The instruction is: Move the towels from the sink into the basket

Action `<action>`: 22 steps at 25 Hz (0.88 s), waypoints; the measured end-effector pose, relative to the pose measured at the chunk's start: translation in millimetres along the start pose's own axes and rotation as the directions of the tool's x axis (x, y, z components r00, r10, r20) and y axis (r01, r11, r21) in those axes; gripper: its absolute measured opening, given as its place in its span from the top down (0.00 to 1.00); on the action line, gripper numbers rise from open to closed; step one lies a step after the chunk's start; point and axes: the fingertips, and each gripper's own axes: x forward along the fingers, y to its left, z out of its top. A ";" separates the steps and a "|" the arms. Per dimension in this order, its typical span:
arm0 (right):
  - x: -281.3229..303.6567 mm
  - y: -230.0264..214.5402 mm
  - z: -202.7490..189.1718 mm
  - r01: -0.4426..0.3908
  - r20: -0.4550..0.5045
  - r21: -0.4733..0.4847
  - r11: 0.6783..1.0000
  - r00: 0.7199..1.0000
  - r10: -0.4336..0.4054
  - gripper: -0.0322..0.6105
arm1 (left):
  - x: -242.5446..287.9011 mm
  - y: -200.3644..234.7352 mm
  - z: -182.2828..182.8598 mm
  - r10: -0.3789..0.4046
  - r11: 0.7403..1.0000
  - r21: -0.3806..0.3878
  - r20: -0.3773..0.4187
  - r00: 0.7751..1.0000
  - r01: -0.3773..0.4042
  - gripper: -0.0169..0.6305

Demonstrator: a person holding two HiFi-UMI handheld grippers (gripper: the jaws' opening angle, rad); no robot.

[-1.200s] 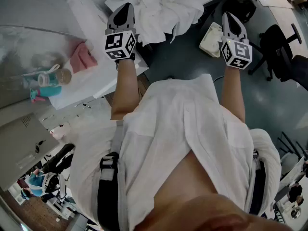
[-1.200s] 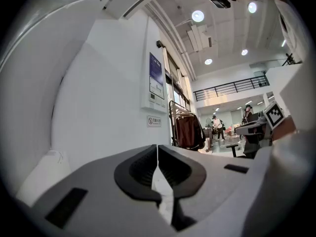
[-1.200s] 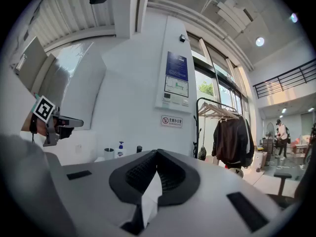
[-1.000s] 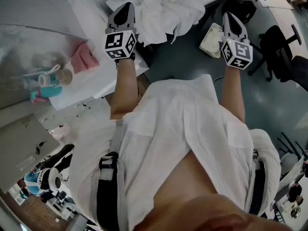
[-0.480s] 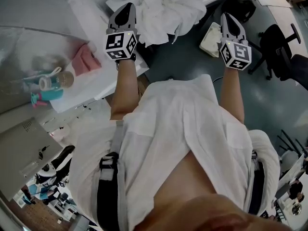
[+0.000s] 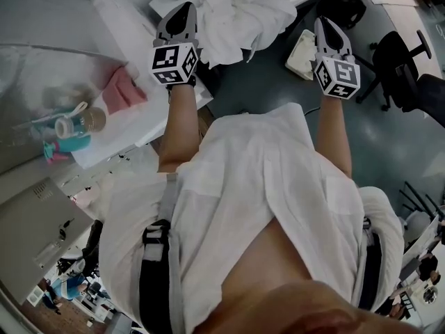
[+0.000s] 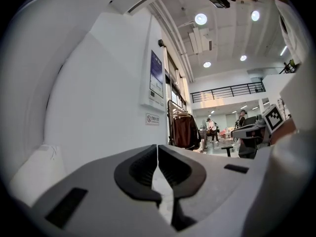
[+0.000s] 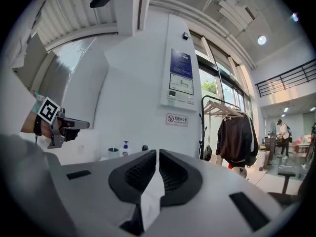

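My left gripper [image 6: 181,14] is raised in front of my body, over the edge of a white counter [image 6: 132,127], its jaws shut with nothing between them [image 7: 157,148]. My right gripper [image 6: 325,26] hangs over the dark floor, also shut and empty [image 8: 157,153]. A heap of white towels [image 6: 243,9] lies on a table just beyond the left gripper. A pink towel [image 6: 122,88] lies on the counter to its left. Both gripper views look out level into the room. Each shows the other gripper, the right one [image 7: 261,126] and the left one [image 8: 55,126].
Bottles and a cup [image 6: 73,125] stand on the counter beside the pink towel. A cream-coloured container [image 6: 300,51] sits on the floor left of the right gripper. Office chairs [image 6: 407,65] stand at the right. A coat rack [image 8: 234,132] and distant people show in the gripper views.
My right gripper has drifted a little left and up in the head view. The left gripper has barely moved. Both stay shut.
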 end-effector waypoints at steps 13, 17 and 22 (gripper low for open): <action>42.9 8.5 -27.2 -0.179 -0.081 -0.001 0.984 0.981 0.179 0.54 | 41.8 -17.3 -14.0 -0.021 0.999 -0.031 -0.019 1.000 0.021 0.95; 68.8 7.7 -52.6 -0.239 -0.136 0.009 0.971 0.962 0.238 0.52 | 62.4 -21.4 -23.4 -0.013 0.999 -0.033 -0.039 0.999 0.012 0.95; 101.1 5.2 -89.0 -0.315 -0.222 0.018 0.949 0.924 0.311 0.47 | 90.6 -25.6 -38.4 -0.001 0.999 -0.042 -0.070 0.998 -0.002 0.95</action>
